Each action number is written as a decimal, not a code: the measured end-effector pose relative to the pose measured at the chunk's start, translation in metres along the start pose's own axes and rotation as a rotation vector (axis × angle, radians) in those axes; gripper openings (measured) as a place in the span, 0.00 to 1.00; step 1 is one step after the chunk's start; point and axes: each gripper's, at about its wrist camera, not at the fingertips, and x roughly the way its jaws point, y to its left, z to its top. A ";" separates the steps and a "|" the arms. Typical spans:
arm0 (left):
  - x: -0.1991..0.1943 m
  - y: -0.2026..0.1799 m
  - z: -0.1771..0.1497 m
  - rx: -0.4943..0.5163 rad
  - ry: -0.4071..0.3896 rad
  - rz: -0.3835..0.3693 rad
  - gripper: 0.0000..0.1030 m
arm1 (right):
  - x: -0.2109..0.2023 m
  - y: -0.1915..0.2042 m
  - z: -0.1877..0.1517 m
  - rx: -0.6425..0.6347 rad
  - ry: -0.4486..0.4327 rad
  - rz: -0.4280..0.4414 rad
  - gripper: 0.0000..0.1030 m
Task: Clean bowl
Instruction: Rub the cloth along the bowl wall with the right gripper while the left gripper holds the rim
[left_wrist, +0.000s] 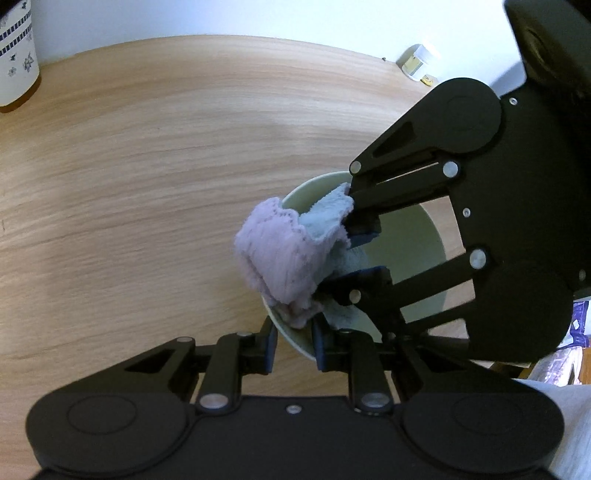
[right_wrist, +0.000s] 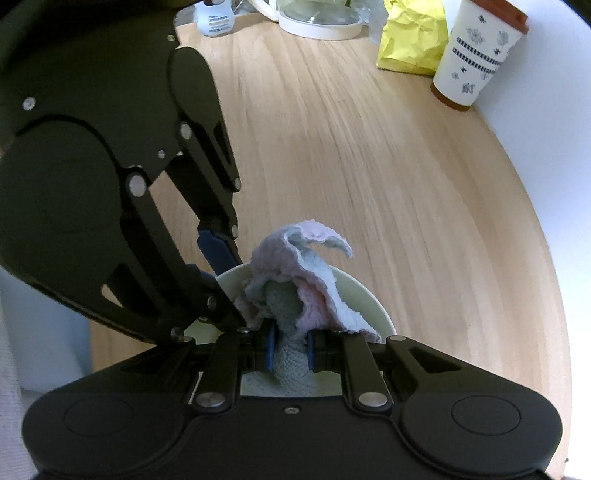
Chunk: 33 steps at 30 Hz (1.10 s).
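Observation:
A pale green bowl (left_wrist: 417, 243) stands on the wooden table. My left gripper (left_wrist: 293, 343) is shut on the bowl's near rim, one finger outside and one inside. My right gripper (right_wrist: 290, 349) is shut on a pink and light-blue cloth (right_wrist: 295, 288) and holds it inside the bowl (right_wrist: 360, 295). In the left wrist view the right gripper (left_wrist: 365, 254) comes in from the right, and the cloth (left_wrist: 280, 254) bulges over the bowl's left rim. In the right wrist view the left gripper (right_wrist: 221, 266) grips the bowl's left rim. The bowl's bottom is mostly hidden by cloth and fingers.
A patterned white cup (right_wrist: 476, 51) with a brown base stands at the table's far edge, also at the left wrist view's top left (left_wrist: 16, 51). A yellow bag (right_wrist: 410, 37), a white-based glass container (right_wrist: 317, 18) and a small bottle (right_wrist: 214, 16) stand at the back.

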 end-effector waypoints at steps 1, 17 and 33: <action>0.000 -0.001 -0.001 0.001 -0.002 0.001 0.18 | 0.000 -0.003 -0.001 0.015 -0.001 0.012 0.17; 0.000 -0.006 0.001 0.014 -0.003 0.023 0.15 | 0.003 -0.019 -0.014 0.099 0.032 0.083 0.17; -0.003 -0.012 -0.002 0.026 0.014 0.045 0.14 | -0.008 0.003 -0.025 0.029 0.257 -0.021 0.16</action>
